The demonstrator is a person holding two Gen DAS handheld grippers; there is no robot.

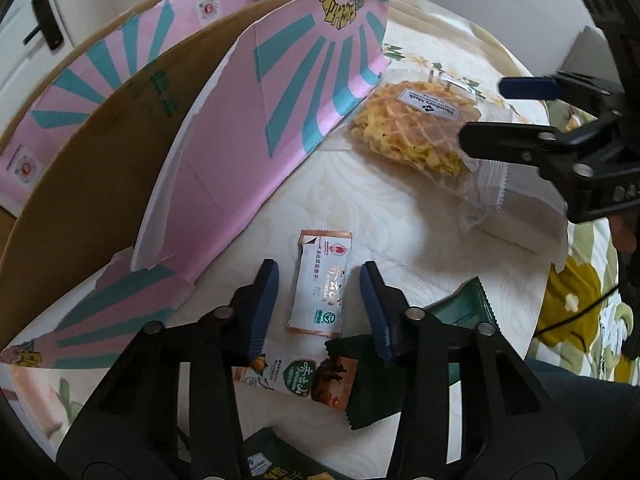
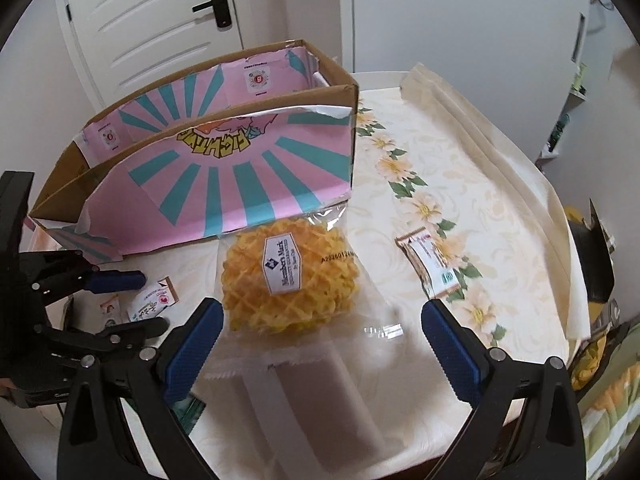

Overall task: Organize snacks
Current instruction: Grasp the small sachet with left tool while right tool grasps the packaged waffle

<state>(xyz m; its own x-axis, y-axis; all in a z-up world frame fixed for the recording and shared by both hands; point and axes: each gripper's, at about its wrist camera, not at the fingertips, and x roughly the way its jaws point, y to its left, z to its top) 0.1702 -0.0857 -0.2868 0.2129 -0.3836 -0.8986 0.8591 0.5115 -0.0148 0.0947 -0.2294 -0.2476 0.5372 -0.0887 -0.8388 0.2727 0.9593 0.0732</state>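
Note:
A small white and orange snack packet (image 1: 320, 284) lies flat on the cream tablecloth between the fingers of my left gripper (image 1: 318, 270). The pads stand close on either side without touching it, so the gripper is open. The right wrist view shows the same left gripper (image 2: 152, 301) around that packet (image 2: 150, 300). My right gripper (image 2: 320, 310) is wide open over the clear tail of a bag of yellow waffle crisps (image 2: 288, 276). In the left wrist view the right gripper (image 1: 480, 111) hovers at the waffle bag (image 1: 416, 128). A pink and teal cardboard box (image 2: 224, 176) stands open behind the snacks.
Dark green packets (image 1: 460, 312) and a brown and green one (image 1: 320, 376) lie near my left fingers. Another white packet (image 2: 430, 268) rests on the flowered cloth to the right. The round table's edge (image 2: 560, 320) curves on the right. A white door (image 2: 160, 20) is behind.

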